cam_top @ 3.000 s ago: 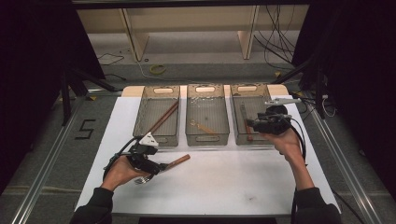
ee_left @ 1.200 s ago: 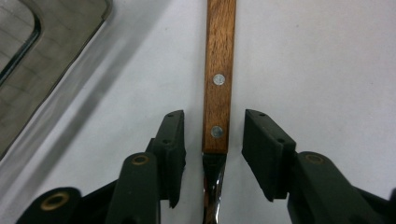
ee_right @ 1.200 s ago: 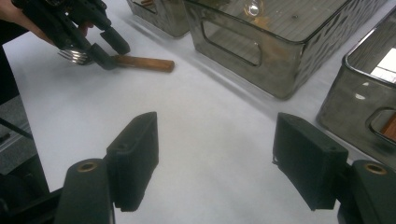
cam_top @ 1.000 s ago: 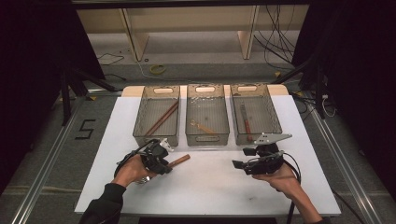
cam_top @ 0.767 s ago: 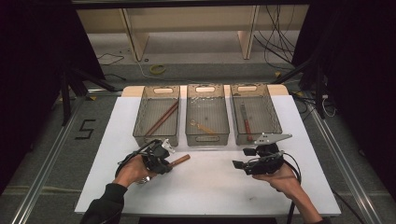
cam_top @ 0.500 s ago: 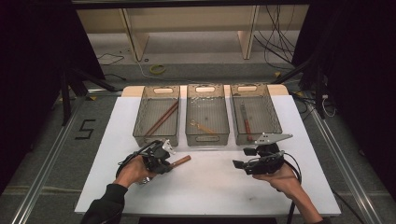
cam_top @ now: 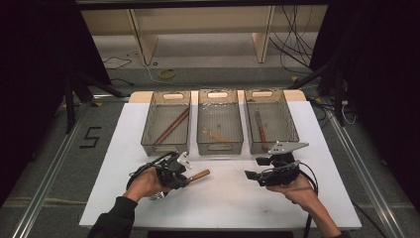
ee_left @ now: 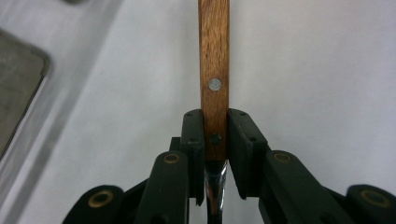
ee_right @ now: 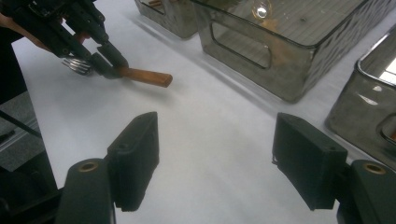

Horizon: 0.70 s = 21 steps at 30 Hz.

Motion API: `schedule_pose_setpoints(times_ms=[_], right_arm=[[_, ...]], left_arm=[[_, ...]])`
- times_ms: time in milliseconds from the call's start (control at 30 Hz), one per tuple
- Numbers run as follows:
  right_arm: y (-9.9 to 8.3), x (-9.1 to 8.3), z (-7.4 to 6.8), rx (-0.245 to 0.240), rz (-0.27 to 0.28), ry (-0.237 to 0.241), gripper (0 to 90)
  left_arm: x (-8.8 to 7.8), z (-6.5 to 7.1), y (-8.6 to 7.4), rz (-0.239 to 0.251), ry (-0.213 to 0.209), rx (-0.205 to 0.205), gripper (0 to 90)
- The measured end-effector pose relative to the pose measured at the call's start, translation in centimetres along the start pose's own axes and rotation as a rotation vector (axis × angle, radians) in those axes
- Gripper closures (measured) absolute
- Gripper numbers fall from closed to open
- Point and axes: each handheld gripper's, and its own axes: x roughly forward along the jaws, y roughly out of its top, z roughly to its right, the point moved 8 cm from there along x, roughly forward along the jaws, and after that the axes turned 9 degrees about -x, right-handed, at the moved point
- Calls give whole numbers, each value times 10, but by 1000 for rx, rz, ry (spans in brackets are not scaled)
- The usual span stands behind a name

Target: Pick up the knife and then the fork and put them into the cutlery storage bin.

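A fork with a wooden handle (cam_top: 199,175) lies low over the white table top (cam_top: 223,208), its metal tines (ee_right: 77,65) back by the person's left hand. My left gripper (cam_top: 184,178) is shut on that handle (ee_left: 214,70), just above where the metal begins. In the right gripper view the left gripper (ee_right: 109,65) and the fork handle (ee_right: 144,76) sit at upper left. My right gripper (cam_top: 250,175) hovers at the front right of the table, jaws wide apart. Nothing lies between its pads (ee_right: 135,158).
Three smoky plastic bins stand in a row behind the grippers: the left bin (cam_top: 148,119) holds long wooden-handled utensils, the middle bin (cam_top: 220,148) a small one, the right bin (cam_top: 292,124) a red-handled one. Cables trail from both grippers.
Three seconds ago my right gripper was up over the right bin; it has come back down to the front of the table. The left gripper shifted slightly right, still holding the fork.
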Motion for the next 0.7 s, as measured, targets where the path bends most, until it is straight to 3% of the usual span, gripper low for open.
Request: schedule_pose_setpoints(times_ms=[367,700], right_arm=[[7,6,-17,-58,-5,36,324],[11,21,-47,-221,-52,83,317]], left_arm=[[-9,34,16,21,-50,91,767],[-7,61,24,23,-74,166,766]])
